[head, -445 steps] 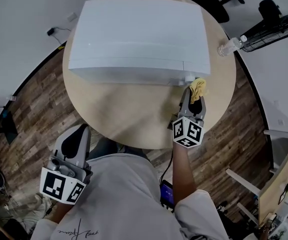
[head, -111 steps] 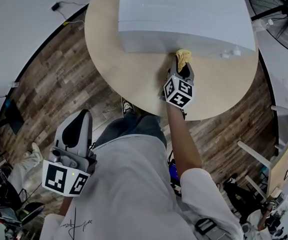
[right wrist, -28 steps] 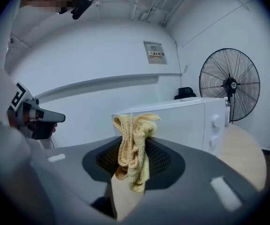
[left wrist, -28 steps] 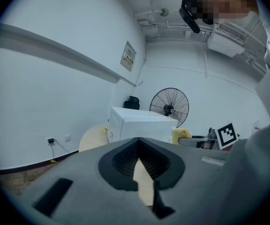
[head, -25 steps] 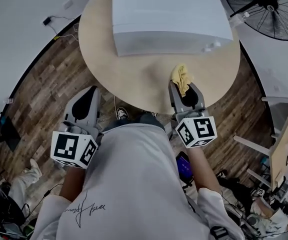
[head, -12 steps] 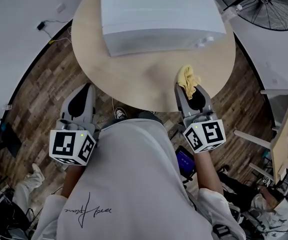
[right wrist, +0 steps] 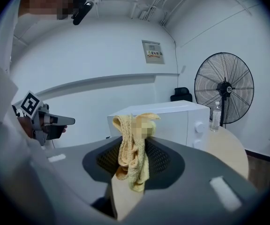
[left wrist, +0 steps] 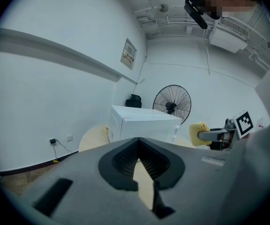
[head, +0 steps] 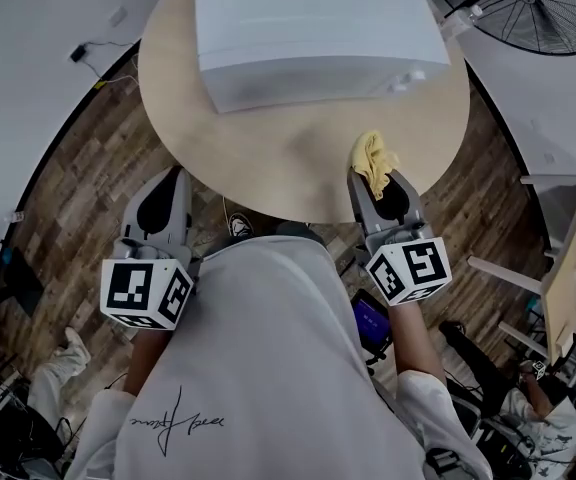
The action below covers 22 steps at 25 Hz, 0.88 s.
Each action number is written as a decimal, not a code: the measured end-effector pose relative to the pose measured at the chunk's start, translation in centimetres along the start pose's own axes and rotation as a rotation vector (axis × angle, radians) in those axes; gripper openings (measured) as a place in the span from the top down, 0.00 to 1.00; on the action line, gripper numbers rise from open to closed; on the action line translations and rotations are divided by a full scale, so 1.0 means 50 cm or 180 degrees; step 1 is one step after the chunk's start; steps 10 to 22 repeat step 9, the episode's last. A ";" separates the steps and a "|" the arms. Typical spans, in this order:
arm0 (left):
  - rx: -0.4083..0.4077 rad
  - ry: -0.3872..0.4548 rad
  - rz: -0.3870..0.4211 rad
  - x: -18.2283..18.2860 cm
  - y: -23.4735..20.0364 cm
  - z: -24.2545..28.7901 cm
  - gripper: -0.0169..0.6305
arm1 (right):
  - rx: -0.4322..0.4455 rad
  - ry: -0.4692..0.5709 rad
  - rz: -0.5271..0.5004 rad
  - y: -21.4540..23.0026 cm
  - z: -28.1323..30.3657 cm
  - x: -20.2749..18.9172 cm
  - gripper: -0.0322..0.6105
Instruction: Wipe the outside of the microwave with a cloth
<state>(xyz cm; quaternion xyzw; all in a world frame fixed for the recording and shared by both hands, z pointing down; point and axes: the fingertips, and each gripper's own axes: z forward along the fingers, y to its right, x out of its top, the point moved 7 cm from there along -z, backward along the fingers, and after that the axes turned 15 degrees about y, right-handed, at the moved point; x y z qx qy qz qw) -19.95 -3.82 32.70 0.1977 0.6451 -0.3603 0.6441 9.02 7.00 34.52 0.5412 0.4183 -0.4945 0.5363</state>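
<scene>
The white microwave [head: 308,28] stands at the far side of the round wooden table [head: 268,158]. My right gripper [head: 373,176] hovers over the table's near right edge, shut on a crumpled yellow cloth [head: 371,156], well short of the microwave's front. In the right gripper view the cloth [right wrist: 132,149] hangs bunched between the jaws, with the microwave [right wrist: 172,118] beyond it. My left gripper [head: 168,190] is held off the table's near left edge over the floor, its jaws together and holding nothing. The left gripper view shows the microwave [left wrist: 142,123] ahead of the left gripper [left wrist: 139,156].
A black standing fan [head: 528,3] is behind the table to the right. A plastic water bottle [right wrist: 215,116] stands on the table right of the microwave. A wooden cabinet [head: 568,268] sits at the right, and wood-plank floor rings the table.
The right gripper with the cloth has come away from the microwave's front, where it was 4.4 s ago, back to the table's near edge. In the last second little has shifted.
</scene>
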 end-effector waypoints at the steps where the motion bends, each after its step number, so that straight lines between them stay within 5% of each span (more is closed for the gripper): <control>1: 0.0008 -0.0011 0.0007 -0.002 -0.001 -0.001 0.99 | -0.0013 -0.0014 -0.0003 0.000 -0.001 -0.002 0.74; 22: 0.0081 -0.0133 0.0016 -0.030 -0.007 -0.006 0.99 | 0.0011 -0.0135 -0.0035 -0.020 0.007 -0.024 0.75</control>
